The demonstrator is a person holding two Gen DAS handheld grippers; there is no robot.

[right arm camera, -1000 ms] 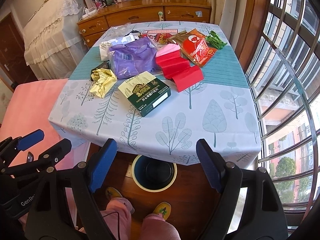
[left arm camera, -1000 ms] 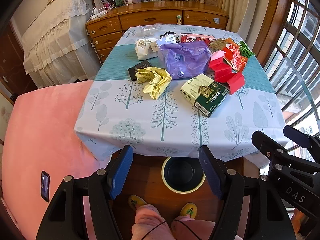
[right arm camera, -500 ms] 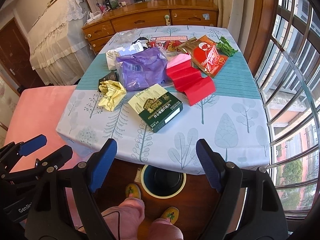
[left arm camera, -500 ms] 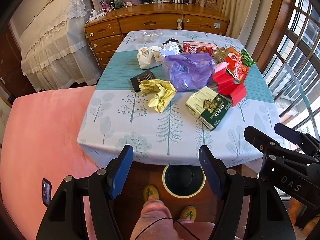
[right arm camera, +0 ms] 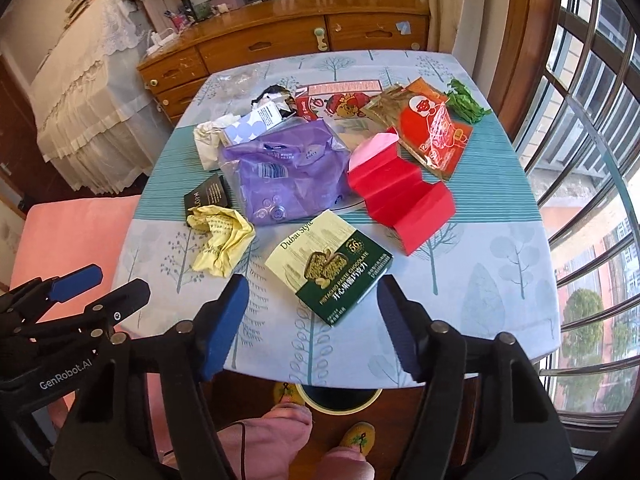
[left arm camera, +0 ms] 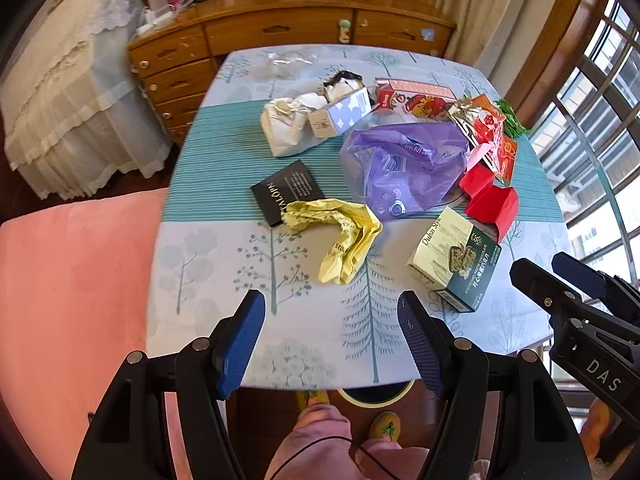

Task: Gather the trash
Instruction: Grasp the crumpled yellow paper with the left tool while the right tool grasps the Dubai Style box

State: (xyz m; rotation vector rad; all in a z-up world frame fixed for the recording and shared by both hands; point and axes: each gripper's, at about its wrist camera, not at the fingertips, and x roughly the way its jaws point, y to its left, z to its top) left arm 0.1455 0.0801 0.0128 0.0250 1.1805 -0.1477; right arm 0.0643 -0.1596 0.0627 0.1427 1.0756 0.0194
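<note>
Trash lies on a tree-print tablecloth: a crumpled yellow wrapper (left arm camera: 340,236) (right arm camera: 220,242), a green and cream chocolate box (left arm camera: 456,260) (right arm camera: 330,264), a purple plastic bag (left arm camera: 404,168) (right arm camera: 286,176), folded red paper (left arm camera: 490,198) (right arm camera: 400,196), a black card (left arm camera: 286,192) and a red snack bag (right arm camera: 434,132). My left gripper (left arm camera: 332,320) hangs open over the near table edge, short of the yellow wrapper. My right gripper (right arm camera: 312,304) hovers just short of the chocolate box with its jaws closing and nothing between them. A dark bin (right arm camera: 340,398) with a pale rim stands under the table edge.
A white crumpled bag (left arm camera: 286,130), a small dotted box (left arm camera: 342,114) and a red carton (left arm camera: 416,98) lie farther back. A pink padded seat (left arm camera: 80,280) is on the left, a wooden dresser (left arm camera: 280,36) behind, windows on the right. A person's slippered feet (right arm camera: 358,436) are below.
Both grippers moved forward from over the bin and floor to above the table's near edge. The right gripper's jaws have narrowed. The trash has not moved.
</note>
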